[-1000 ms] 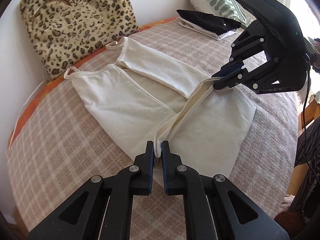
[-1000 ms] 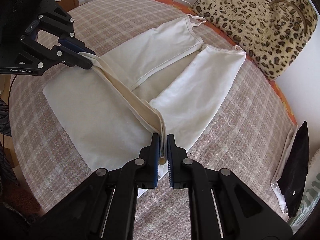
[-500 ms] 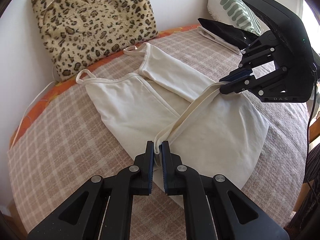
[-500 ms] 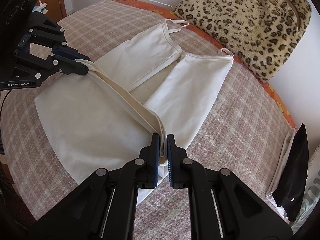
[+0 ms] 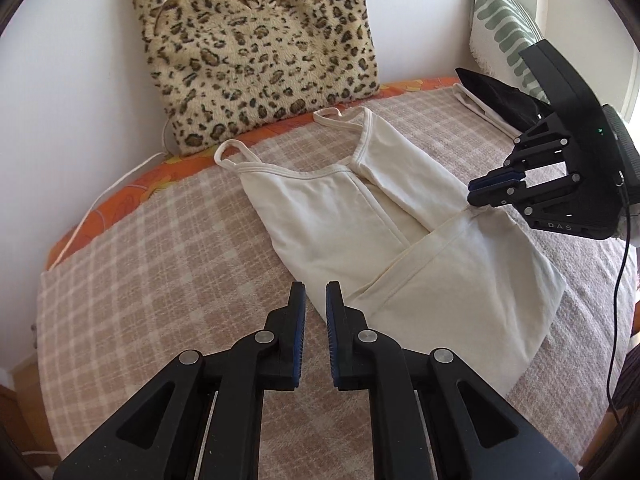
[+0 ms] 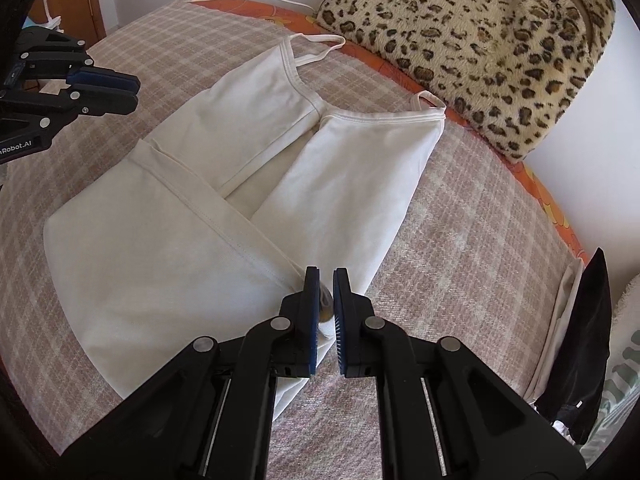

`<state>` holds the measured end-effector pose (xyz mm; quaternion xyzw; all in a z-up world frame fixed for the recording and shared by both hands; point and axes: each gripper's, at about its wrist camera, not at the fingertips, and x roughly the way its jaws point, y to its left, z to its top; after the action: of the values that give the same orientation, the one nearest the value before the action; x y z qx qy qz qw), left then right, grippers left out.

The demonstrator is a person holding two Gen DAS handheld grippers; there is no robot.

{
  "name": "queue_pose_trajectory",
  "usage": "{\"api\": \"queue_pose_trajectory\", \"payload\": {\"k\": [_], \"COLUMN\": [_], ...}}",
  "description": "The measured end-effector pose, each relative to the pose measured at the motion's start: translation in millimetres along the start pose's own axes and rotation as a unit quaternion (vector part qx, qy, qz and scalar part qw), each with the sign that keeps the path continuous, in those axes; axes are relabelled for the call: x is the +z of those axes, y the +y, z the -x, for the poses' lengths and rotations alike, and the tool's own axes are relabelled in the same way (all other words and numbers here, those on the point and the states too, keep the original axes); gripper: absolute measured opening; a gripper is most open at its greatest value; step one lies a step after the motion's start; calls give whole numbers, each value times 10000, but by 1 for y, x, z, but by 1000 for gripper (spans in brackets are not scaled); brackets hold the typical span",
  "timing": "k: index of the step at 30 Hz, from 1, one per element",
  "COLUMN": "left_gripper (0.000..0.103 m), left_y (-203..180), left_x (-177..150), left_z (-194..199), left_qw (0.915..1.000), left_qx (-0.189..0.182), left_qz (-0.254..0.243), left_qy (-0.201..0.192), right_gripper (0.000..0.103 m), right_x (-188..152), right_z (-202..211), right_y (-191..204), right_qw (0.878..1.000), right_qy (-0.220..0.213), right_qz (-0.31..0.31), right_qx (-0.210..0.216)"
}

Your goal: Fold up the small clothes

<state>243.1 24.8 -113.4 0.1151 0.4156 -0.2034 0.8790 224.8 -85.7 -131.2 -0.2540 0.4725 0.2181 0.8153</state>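
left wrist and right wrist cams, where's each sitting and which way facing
Left wrist: on the left gripper, looking down over the cream camisole toward the leopard cushion; own fingers below, right gripper at right.
Right wrist: on the right gripper, facing that cushion from the other side; own fingers pinch the camisole, left gripper upper left.
Shared: camisole, cushion, both grippers.

Cream camisole (image 5: 332, 216): soft matt knit cloth, smooth, with stitched hems and thin straps. Under it the bed cover (image 5: 160, 280) is a coarse woven plaid, pinkish-beige and nubbly. Against the wall, a leopard-print cushion (image 5: 256, 48), plush and furry. The left hand-held gripper (image 5: 315, 304) is matt black plastic with shiny metal pins and ribbed blue pads; the right hand-held gripper (image 6: 326, 292) is built the same. At the side, a folded black garment (image 6: 580, 360), smooth dark cloth.
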Motion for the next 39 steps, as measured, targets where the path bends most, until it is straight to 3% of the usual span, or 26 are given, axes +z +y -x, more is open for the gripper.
{"api": "queue_pose_trajectory", "payload": {"k": [2, 6, 8, 9, 10, 12, 15, 18, 20, 22, 27, 31, 35, 36, 37, 39], "left_gripper": [9, 9, 9, 11, 17, 21, 21, 21, 21, 21, 21, 21, 21, 17, 5, 5], "left_y": [-6, -28, -29, -27, -24, -18, -9, -3, -2, -2, 1, 4, 3, 2, 1, 4], "left_x": [-7, -26, -31, -33, -33, -30, -24, -21, -22, -21, -20, -20, -17, -17, -17, -17], "left_z": [13, 15, 9, 5, 1, -5, -11, -19, -23, -29, -38, -44, -48, -48, -48, -44], "left_qw": [9998, 9958, 9921, 9895, 9878, 9860, 9797, 9790, 9780, 9791, 9824, 9818, 9844, 9859, 9870, 9880], "left_qx": [-210, -838, -1063, -1165, -1177, -1126, -1288, -1114, -1129, -1038, -572, -637, -687, -653, -617, -497], "left_qz": [63, 129, 425, 626, 798, 1061, 1437, 1591, 1636, 1621, 1628, 1649, 1532, 1469, 1426, 1444], "left_qy": [-38, 342, 515, 591, 636, 616, 549, 615, 634, 660, 712, 691, 523, 456, 401, 238], "right_gripper": [7, 8, 8, 15, 29, 47, 47, 47, 46, 41, 31, 22, 19, 9, 8, 5], "right_x": [1, -4, -12, -17, -23, -36, -51, -56, -56, -53, -48, -44, -39, -38, -37, -36], "right_z": [4, 19, 23, 22, 21, 17, 12, 9, 6, 3, -4, -1, -2, -2, -3, 0], "right_y": [-4, -13, -17, -22, -28, -40, -50, -52, -50, -48, -49, -47, -42, -41, -39, -37], "right_qw": [10000, 9978, 9957, 9933, 9889, 9764, 9579, 9476, 9436, 9470, 9516, 9573, 9610, 9622, 9641, 9675], "right_qy": [-52, -99, -85, -36, 13, 58, 34, -47, -83, -80, -36, -64, -62, -47, -29, -91], "right_qz": [-61, -454, -730, -954, -1239, -1831, -2365, -2602, -2656, -2602, -2529, -2400, -2271, -2242, -2212, -2136], "right_qx": [-41, 471, 557, 650, 816, 1143, 1629, 1852, 1975, 1880, 1748, 1611, 1579, 1545, 1468, 1350]}}
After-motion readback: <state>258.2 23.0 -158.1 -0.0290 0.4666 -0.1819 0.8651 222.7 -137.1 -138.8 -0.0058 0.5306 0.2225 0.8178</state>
